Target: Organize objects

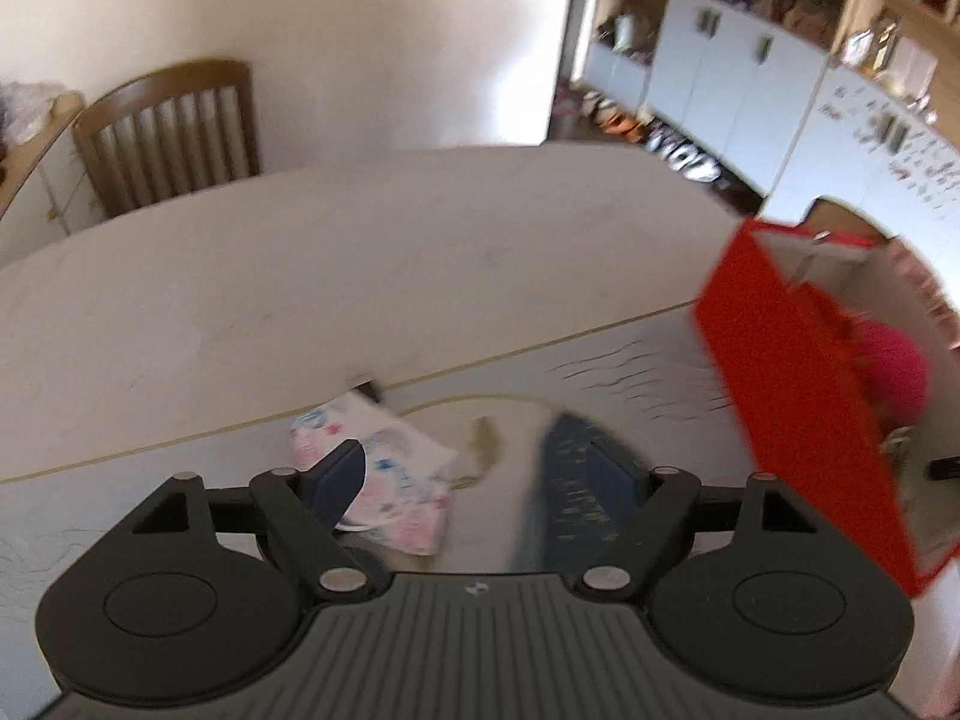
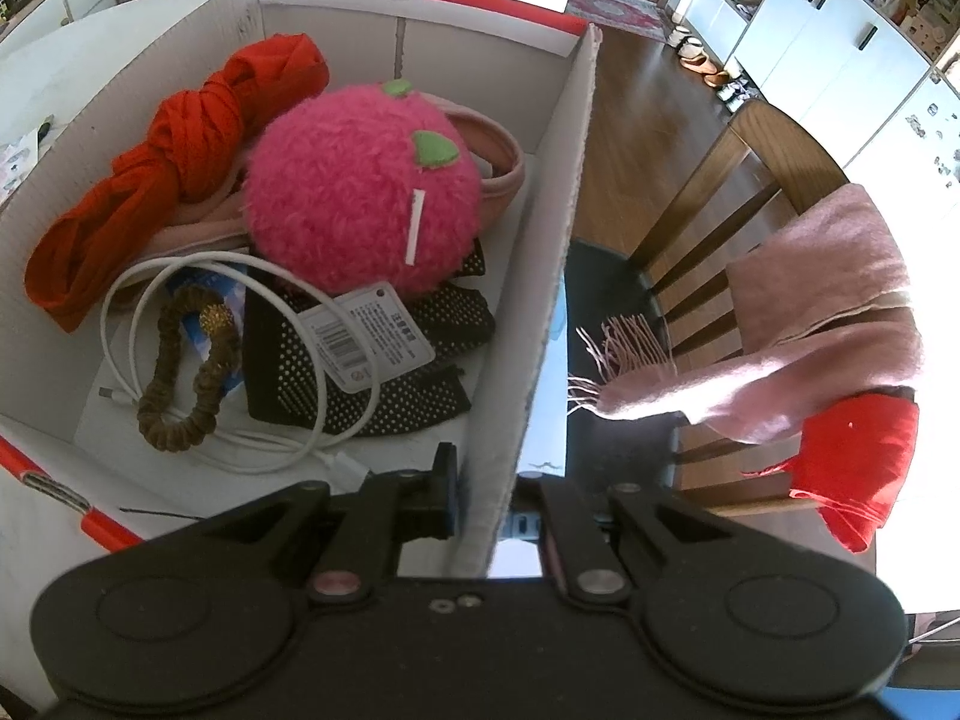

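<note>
A red and white cardboard box point(image 2: 552, 228) stands on the table; its red outside shows in the left wrist view point(image 1: 798, 402). It holds a pink plush ball point(image 2: 354, 192), a red cloth point(image 2: 174, 162), a white cable point(image 2: 252, 276), a brown scrunchie point(image 2: 198, 372) and black dotted fabric point(image 2: 384, 384). My right gripper point(image 2: 486, 498) is shut on the box's right wall, one finger inside and one outside. My left gripper point(image 1: 468, 468) is open above a small patterned pack point(image 1: 396, 480) on the table, touching nothing.
A wooden chair point(image 2: 720, 222) stands right of the box with a pink scarf point(image 2: 828, 312) and a red cloth point(image 2: 858, 468) hung on it. Another chair point(image 1: 168, 132) stands at the table's far side. White cabinets point(image 1: 738, 72) line the back wall.
</note>
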### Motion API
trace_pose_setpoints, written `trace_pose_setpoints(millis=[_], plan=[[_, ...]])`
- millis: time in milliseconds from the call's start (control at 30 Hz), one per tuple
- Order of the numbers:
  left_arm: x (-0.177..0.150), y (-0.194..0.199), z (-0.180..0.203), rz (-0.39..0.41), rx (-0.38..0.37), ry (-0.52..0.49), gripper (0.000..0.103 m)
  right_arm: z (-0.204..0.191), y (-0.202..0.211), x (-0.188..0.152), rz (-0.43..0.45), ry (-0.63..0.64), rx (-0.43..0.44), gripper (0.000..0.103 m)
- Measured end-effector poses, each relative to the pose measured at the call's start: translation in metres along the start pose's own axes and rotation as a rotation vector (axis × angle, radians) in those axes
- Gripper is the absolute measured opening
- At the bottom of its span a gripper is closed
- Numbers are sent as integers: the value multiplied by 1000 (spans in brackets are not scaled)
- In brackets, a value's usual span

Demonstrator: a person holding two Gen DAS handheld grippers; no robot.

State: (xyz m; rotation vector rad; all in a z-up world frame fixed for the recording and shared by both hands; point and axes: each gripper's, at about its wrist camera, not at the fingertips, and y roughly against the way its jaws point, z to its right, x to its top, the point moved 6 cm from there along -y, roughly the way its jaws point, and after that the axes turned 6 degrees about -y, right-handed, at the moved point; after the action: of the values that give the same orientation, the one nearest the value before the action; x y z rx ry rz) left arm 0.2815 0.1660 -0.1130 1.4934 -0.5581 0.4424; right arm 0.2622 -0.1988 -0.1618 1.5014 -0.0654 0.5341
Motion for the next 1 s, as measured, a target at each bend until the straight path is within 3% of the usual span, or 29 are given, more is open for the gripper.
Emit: trace_pose_setpoints(millis=[100, 367, 600, 667, 833, 967, 1000], plan=[[-4, -24, -16, -39, 53, 10, 80, 1, -1, 0, -5, 0, -5, 8], [-16, -74, -51, -129, 96, 84, 80, -1, -2, 0, -18, -4, -17, 9], [-18, -86, -56, -149, 82, 92, 80, -1, -3, 1, -25, -8, -20, 9], [-17, -88, -55, -143, 79, 86, 76, -2, -3, 1, -26, -9, -21, 9], [-15, -89, -51, -130, 80, 76, 42, -2, -4, 1, -26, -10, -20, 9], [-12, -83, -48, -114, 95, 59, 25, -1, -4, 1, -25, -8, -20, 9], [-11, -81, -47, -111, 103, 51, 15, -1, -4, 1, -25, -8, -19, 9]])
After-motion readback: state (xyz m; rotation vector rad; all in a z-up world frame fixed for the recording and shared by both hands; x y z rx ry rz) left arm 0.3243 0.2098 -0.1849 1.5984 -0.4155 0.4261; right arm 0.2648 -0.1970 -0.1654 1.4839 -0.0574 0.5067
